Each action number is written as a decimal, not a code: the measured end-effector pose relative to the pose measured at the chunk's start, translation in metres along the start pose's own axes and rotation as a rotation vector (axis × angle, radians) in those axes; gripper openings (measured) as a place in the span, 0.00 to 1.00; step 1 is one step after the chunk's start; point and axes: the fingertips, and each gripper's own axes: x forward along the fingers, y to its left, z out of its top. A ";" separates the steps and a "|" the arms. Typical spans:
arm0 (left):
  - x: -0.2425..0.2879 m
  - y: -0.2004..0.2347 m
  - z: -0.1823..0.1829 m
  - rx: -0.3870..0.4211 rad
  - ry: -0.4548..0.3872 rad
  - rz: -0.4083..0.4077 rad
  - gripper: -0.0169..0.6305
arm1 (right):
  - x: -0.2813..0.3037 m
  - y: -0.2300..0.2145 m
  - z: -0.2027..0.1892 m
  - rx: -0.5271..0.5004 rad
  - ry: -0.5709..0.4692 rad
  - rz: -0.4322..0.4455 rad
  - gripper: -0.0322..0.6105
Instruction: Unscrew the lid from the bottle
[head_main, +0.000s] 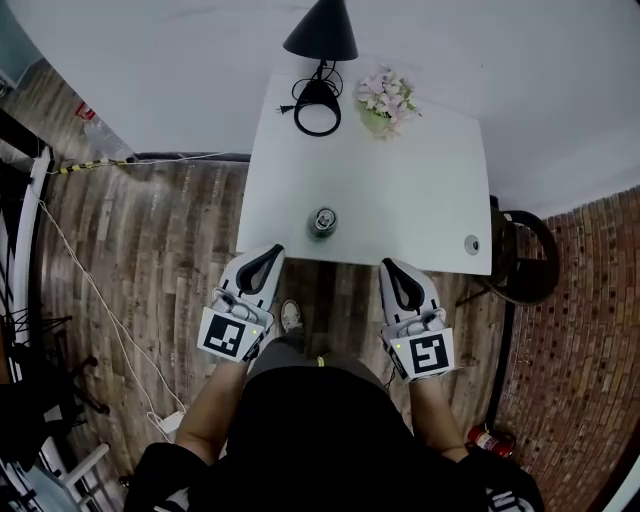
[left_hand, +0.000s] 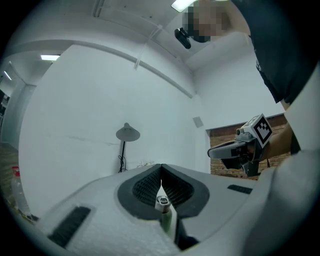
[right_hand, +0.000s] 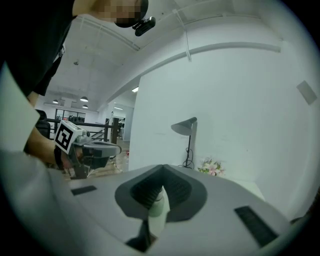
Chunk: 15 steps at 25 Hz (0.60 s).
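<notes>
A pale green bottle (head_main: 322, 222) with a silvery top stands upright near the front edge of the white table (head_main: 400, 190). A small grey round cap-like disc (head_main: 471, 243) lies at the table's front right corner. My left gripper (head_main: 272, 250) hovers just short of the table edge, left of the bottle, jaws shut and empty. My right gripper (head_main: 388, 264) hangs level with it to the bottle's right, also shut and empty. In the left gripper view the bottle (left_hand: 164, 210) shows beyond the closed tips (left_hand: 161, 167). The right gripper view has the bottle (right_hand: 157, 206) behind its closed tips (right_hand: 162, 168).
A black lamp (head_main: 320, 30) with a ring base (head_main: 317, 108) and a pot of pink flowers (head_main: 385, 100) stand at the table's back. A dark chair (head_main: 527, 258) is right of the table. Wood floor lies in front, with cables at the left.
</notes>
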 end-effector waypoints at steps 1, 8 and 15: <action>0.003 0.005 -0.001 0.003 -0.002 -0.007 0.06 | 0.005 -0.001 -0.001 0.002 0.011 -0.004 0.07; 0.027 0.027 -0.010 0.001 0.007 -0.033 0.06 | 0.027 -0.008 0.003 0.006 0.020 -0.024 0.07; 0.050 0.018 -0.019 0.014 0.044 -0.030 0.06 | 0.045 -0.028 -0.015 0.039 0.028 0.015 0.07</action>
